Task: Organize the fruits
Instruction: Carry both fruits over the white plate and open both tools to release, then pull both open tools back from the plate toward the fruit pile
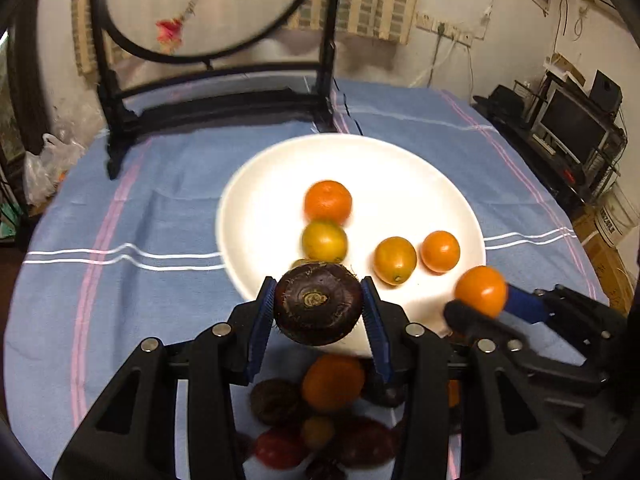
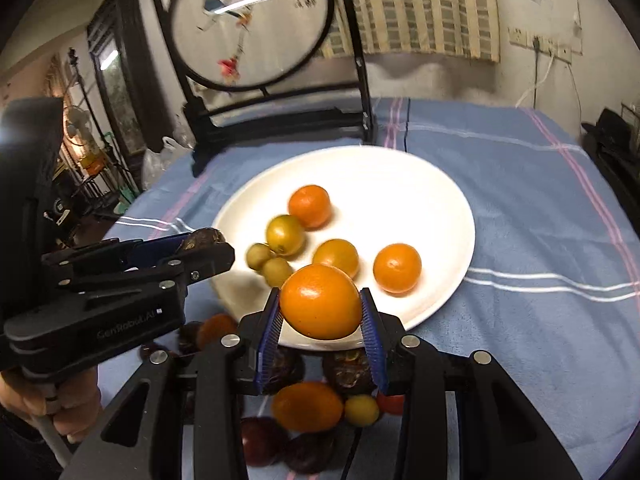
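Note:
My left gripper (image 1: 318,308) is shut on a dark brown round fruit (image 1: 318,304) held over the near rim of the white plate (image 1: 272,184). My right gripper (image 2: 320,312) is shut on an orange fruit (image 2: 320,300) above the plate's near edge (image 2: 440,200); in the left wrist view that orange fruit (image 1: 480,290) shows at the right. On the plate lie several orange and yellow-green fruits (image 2: 310,206). A heap of mixed fruits (image 2: 308,406) lies on the cloth under both grippers (image 1: 332,384).
A blue striped cloth (image 1: 120,280) covers the table. A black stand with a round painted screen (image 1: 208,92) rises behind the plate. A person's hand (image 2: 60,404) holds the left gripper's handle. Shelves and boxes (image 1: 576,132) stand beyond the table's right edge.

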{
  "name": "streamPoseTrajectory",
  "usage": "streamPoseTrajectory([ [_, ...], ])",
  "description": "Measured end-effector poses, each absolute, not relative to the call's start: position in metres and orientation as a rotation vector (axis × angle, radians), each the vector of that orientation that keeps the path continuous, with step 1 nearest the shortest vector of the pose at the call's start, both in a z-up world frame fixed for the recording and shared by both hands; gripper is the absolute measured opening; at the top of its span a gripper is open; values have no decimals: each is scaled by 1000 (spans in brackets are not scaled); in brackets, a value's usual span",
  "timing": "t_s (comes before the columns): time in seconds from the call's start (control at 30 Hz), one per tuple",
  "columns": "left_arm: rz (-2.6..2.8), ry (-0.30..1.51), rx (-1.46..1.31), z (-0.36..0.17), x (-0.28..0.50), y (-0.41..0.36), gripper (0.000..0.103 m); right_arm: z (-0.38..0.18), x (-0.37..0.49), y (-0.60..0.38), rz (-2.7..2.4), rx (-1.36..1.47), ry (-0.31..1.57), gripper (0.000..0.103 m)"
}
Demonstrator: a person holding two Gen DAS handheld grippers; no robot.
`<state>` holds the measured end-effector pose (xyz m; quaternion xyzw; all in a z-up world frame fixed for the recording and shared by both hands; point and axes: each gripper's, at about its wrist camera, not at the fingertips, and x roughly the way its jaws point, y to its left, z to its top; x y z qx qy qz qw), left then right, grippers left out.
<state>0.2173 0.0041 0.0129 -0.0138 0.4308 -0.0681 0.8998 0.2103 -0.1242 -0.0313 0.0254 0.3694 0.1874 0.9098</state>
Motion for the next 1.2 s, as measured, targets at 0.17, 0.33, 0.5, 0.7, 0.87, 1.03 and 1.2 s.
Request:
streamPoseTrajectory([
  [0.17,-145,915,-3,-1,234,-11,42,-49,226,-142,389,198,813,43],
  [0.33,-123,868,6,1,229,-11,70,-46,221,-159,398,284,788,64],
  [0.5,-120,857,-22,8,215,3,77,-46,211,-155,385,244,787,66],
  [0.7,-60,846,-75,6,189,35,81,-43,199,-155,354,185,749,68],
  [0.87,-22,848,-138,2,168,62,84,-48,181,-155,338,136,742,68],
  [1.03,-4,832,-167,1,145,79,87,-51,158,-164,333,148,734,68],
  [1.2,-2,851,-149,-9,131,77,89,-60,141,-172,317,165,767,68],
])
